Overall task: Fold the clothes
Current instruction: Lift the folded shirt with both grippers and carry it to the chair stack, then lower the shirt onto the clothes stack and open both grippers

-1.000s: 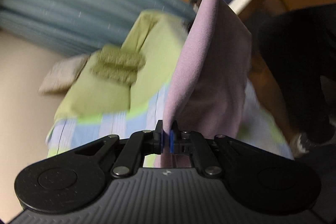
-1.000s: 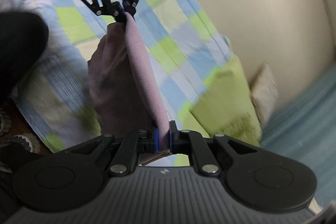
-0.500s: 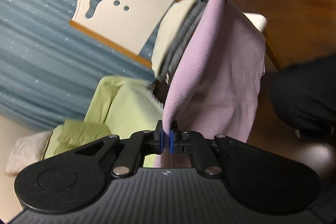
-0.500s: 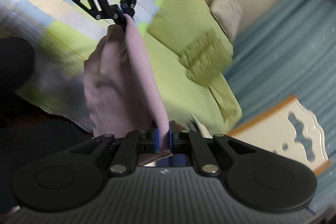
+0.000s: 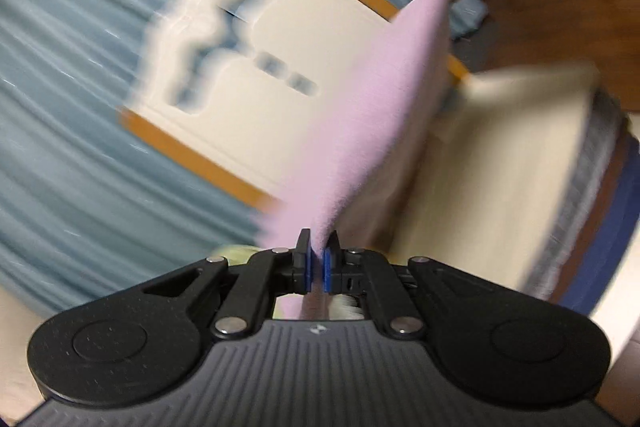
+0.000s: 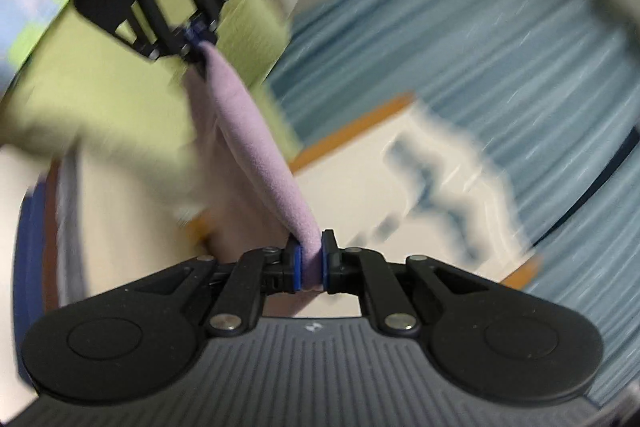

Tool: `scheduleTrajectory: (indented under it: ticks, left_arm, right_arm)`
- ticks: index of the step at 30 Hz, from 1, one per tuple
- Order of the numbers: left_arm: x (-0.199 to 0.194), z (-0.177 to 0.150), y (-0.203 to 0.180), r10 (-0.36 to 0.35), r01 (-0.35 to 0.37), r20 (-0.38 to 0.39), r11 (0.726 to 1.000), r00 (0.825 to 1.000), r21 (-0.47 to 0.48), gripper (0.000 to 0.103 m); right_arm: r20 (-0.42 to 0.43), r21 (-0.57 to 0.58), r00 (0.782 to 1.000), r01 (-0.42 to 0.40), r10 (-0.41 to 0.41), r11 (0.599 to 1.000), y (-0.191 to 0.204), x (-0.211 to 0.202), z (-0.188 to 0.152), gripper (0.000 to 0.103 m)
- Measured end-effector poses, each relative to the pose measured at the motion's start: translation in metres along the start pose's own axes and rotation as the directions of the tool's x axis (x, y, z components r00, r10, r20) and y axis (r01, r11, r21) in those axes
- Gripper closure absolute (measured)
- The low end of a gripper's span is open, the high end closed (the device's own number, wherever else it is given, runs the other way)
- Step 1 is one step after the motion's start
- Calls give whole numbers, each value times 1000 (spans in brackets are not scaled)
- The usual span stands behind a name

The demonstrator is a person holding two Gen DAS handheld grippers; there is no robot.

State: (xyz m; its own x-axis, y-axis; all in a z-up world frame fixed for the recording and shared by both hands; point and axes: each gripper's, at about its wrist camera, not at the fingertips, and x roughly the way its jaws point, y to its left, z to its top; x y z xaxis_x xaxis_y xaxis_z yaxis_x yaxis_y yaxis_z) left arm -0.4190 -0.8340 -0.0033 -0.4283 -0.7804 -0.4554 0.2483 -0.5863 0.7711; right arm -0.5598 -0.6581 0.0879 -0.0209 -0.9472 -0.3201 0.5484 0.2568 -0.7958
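Blue curtains (image 5: 80,107) blur behind; your left gripper (image 5: 316,263) and right gripper (image 6: 311,263), both clamped on the lilac garment (image 5: 380,99), are carrying it; next, lower it onto the stack (image 5: 500,187) at two o'clock.

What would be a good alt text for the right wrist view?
A lilac cloth stretches between two hand-held grippers, the right hand-held gripper in the foreground and the left hand-held gripper beyond, both shut on it. Behind, blurred: blue curtain, green bedding.

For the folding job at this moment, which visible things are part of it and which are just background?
Part of the job:
- lilac cloth, stretched between both grippers
- left gripper, shut on it
- right gripper, shut on it

Just lying about:
- white cut-out board with orange trim
- blue curtain
- green pillow
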Motion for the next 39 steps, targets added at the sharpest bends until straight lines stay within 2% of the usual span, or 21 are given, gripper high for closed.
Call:
scheduleTrajectory:
  ticks: [3,6,12,17,20,22,34,39]
  left_arm:
    - [20,-24,-35,-80,80,-8,996,997,34,100]
    - [24,-35,-47,-91,91,16,995,996,33,100]
    - [14,-45,-53,-73,71,34,996,997,53,99]
    - [8,-46,-61,-56,53,26,994,998,94,99]
    - [-4,-42,-62,-32,28,28,991,999,128,98]
    - [-2,-46,-56,-18,14,27,993,999,119,97]
    - [2,-77,-59,-26,26,2,996,1000,88,97]
    - [4,-82,-63,-12,13,-11,994,1000,106,97]
  right_arm:
    - [-71,-24,995,-73,71,997,39,16,-29,97]
    - [-91,-15,991,-104,103,994,56,15,-43,96]
    - [-55,-118,998,-49,42,992,58,2,-48,94]
    - [-70,-211,997,-31,16,977,75,3,-47,95]
    - [-82,-195,997,-19,3,981,81,-4,-43,97]
    - [-90,-184,996,-20,3,983,84,-6,-42,97]
    - [-116,-226,993,-7,-20,974,103,-10,-45,98]
    - [-114,-230,993,-2,-25,973,108,-14,-42,98]
